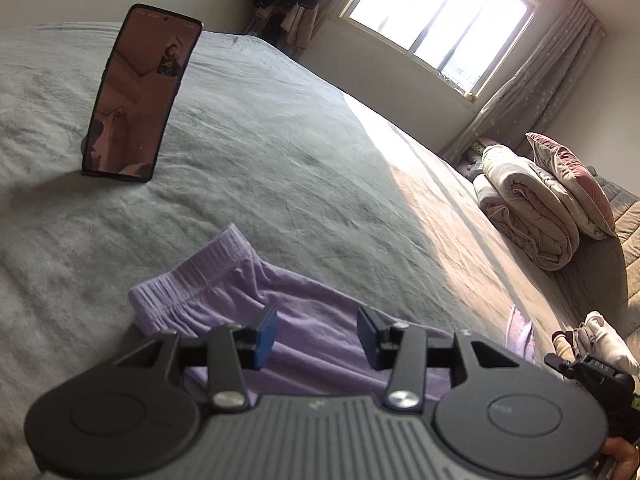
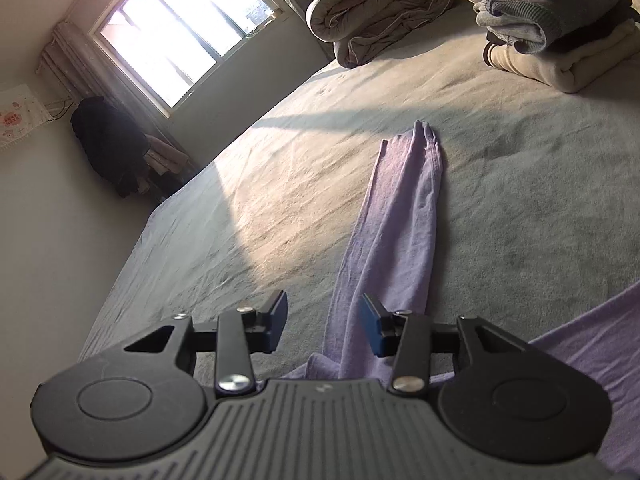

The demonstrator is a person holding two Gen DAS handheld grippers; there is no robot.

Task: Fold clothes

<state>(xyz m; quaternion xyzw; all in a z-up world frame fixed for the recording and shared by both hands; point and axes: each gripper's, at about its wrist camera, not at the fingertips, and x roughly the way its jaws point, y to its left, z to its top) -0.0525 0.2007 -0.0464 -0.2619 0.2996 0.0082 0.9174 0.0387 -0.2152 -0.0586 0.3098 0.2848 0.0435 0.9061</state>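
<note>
Left gripper (image 1: 316, 334): its jaws stood wide apart with nothing between them, low over the waistband end of the lilac trousers (image 1: 224, 280).

Right gripper (image 2: 323, 326): its jaws were likewise wide and empty, poised above the near end of the trouser leg (image 2: 396, 216).

Garment: the lilac trousers lay on the bed, the elastic waistband (image 1: 188, 276) bunched and slightly raised, the leg drawn out long and narrow away from the right gripper, its cuff (image 2: 426, 136) far up the bed. More lilac cloth (image 2: 600, 344) lay to the right in the right wrist view; whether it was the same garment could not be told.

Progress: the trousers seemed laid lengthwise, perhaps leg upon leg, but not yet doubled into a short bundle. That shortening appeared to be what was left.

Done pile: a stack of folded clothes (image 2: 560, 32), cream and grey, sat well apart at the far right.

Surface: a grey-green bedspread (image 1: 280, 152), softly creased, with a broad patch of sunlight across it.

Phone: a phone (image 1: 140, 96) stood upright on the bed beyond the waistband.

Bedding: a rolled quilt (image 1: 528, 216) and a pink pillow (image 1: 572, 180) lay at the far side.

Room: a bright window (image 1: 436, 20) with pale curtains (image 1: 532, 80), dark clothes hanging (image 2: 108, 144) in the corner, and plain walls.
</note>
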